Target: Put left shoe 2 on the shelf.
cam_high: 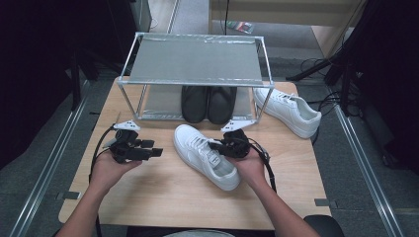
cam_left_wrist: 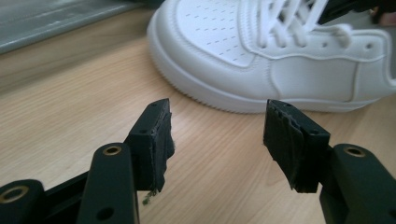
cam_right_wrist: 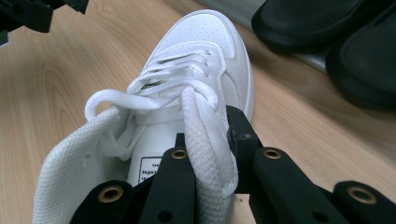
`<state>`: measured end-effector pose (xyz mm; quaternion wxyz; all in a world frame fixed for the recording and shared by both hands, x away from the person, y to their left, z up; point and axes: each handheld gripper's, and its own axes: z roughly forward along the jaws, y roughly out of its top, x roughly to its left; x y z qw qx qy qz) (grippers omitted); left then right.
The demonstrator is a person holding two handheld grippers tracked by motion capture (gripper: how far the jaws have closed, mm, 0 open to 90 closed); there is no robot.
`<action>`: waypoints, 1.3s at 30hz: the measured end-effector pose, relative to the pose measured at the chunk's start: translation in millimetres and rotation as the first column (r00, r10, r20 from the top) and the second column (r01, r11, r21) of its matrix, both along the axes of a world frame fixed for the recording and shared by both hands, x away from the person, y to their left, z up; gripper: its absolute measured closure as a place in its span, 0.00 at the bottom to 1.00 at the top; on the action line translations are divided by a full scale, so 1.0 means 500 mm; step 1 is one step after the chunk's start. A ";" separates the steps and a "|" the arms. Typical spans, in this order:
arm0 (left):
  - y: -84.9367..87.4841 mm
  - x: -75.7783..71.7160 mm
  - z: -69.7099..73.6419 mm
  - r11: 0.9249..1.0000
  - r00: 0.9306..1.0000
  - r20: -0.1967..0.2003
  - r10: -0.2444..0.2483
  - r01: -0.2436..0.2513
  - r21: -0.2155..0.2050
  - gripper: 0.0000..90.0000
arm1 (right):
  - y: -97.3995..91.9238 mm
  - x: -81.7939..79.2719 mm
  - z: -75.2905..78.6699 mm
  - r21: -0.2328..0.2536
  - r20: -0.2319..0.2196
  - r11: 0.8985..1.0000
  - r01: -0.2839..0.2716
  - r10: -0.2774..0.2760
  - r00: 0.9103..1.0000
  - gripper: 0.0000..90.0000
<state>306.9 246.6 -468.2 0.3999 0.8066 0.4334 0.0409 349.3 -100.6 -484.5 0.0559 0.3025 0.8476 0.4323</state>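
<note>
A white sneaker (cam_high: 205,155) lies on the wooden table (cam_high: 163,197), toe toward the rack. My right gripper (cam_high: 216,146) comes at it from the right and is shut on the shoe's side wall by the laces. In the right gripper view the jaws (cam_right_wrist: 208,154) clamp that white wall, with a thick lace (cam_right_wrist: 198,121) draped over them. My left gripper (cam_high: 155,152) hovers left of the shoe, open with nothing between its fingers. In the left gripper view the jaws (cam_left_wrist: 217,126) stand wide above bare wood, a short way from the sneaker's side (cam_left_wrist: 261,56).
A metal-framed rack (cam_high: 192,61) with a grey top shelf stands at the back of the table. A pair of black shoes (cam_high: 207,103) sits on its lower shelf. A second white sneaker (cam_high: 289,111) lies to the right of the rack.
</note>
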 end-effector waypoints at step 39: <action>0.048 0.001 -0.010 0.999 0.999 0.019 0.047 -0.047 -0.017 0.43 | 0.035 0.127 0.347 0.074 0.078 0.927 -0.367 0.361 0.929 0.94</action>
